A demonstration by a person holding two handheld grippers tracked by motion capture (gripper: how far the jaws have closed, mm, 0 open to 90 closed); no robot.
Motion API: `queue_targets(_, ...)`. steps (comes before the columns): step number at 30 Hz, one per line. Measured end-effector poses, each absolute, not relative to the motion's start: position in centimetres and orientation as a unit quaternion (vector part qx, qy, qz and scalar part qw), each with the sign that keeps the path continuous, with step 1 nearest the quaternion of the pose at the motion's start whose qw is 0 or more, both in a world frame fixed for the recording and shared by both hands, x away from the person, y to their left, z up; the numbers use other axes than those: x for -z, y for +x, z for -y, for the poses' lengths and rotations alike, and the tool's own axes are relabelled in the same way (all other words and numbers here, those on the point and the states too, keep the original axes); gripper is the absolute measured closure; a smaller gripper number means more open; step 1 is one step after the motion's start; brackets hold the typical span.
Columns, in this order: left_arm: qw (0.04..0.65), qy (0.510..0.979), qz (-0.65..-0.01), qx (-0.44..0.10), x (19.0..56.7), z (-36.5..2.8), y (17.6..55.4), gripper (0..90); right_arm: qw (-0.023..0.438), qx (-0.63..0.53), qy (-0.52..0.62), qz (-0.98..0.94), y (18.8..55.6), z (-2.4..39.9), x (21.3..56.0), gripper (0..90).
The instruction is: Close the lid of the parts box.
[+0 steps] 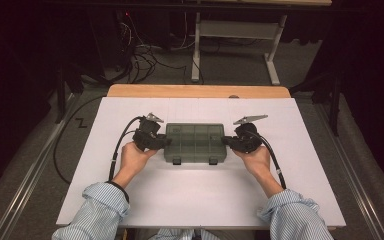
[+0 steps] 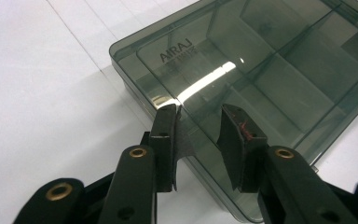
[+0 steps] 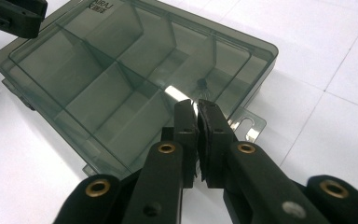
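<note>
Smoky organiser box (image 1: 195, 142) lies lid-down-shut at mid-sheet on the white table cover (image 1: 180, 200), its divided compartments seen through the lid; one small dark part (image 3: 201, 83) sits in a compartment near the box's right end. Left gripper (image 1: 166, 142) at the box's left end, jaws parted over the lid edge, pads not pressing. Right gripper (image 1: 226, 141) at the box's right end, jaws clenched together, nothing between them. Bare cover lies on all sides of the box.
</note>
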State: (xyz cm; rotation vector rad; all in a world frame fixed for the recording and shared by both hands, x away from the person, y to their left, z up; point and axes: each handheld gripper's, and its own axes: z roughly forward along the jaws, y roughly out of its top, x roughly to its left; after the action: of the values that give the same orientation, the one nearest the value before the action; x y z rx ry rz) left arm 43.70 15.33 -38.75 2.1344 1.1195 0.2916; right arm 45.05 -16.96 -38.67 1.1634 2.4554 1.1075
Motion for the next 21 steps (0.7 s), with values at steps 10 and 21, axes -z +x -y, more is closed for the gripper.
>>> queue_targets(10, 0.349, 0.823, -0.432, -0.115, 38.89, -15.28, 43.79, 66.5, 0.102, -0.378, 0.395, -0.831, 45.18, 16.79, 38.86, 88.3)
queue_targets(21, 0.346, 0.825, -0.432, -0.112, 38.97, -15.30, 43.83, 66.5, 0.105, -0.377, 0.392, -0.833, 45.13, 16.61, 38.97, 89.2)
